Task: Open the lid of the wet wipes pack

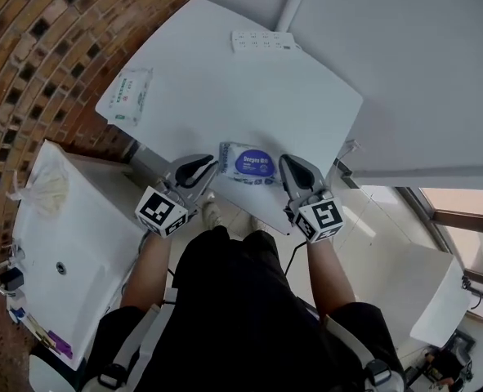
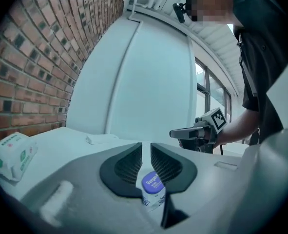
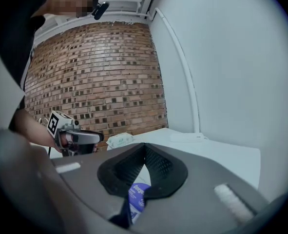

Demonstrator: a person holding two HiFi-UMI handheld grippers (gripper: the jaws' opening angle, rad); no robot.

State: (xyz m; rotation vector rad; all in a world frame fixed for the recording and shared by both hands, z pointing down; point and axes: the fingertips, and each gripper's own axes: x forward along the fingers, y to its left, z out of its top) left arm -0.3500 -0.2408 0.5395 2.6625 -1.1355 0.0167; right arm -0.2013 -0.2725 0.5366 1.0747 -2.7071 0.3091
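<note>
Your left tool (image 1: 210, 167), jaws slightly apart, and right tool (image 1: 285, 164), jaws closed, flank the pack (image 1: 248, 163) on the surface (image 1: 225, 80), gripping nothing.

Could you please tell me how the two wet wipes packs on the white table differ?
The blue-lidded pack has a dark blue oval on top; the green-printed pack shows pale green print. The blue-lidded pack lies at the table's near edge; the green-printed pack at its far left corner. Both are white and lie flat.
</note>
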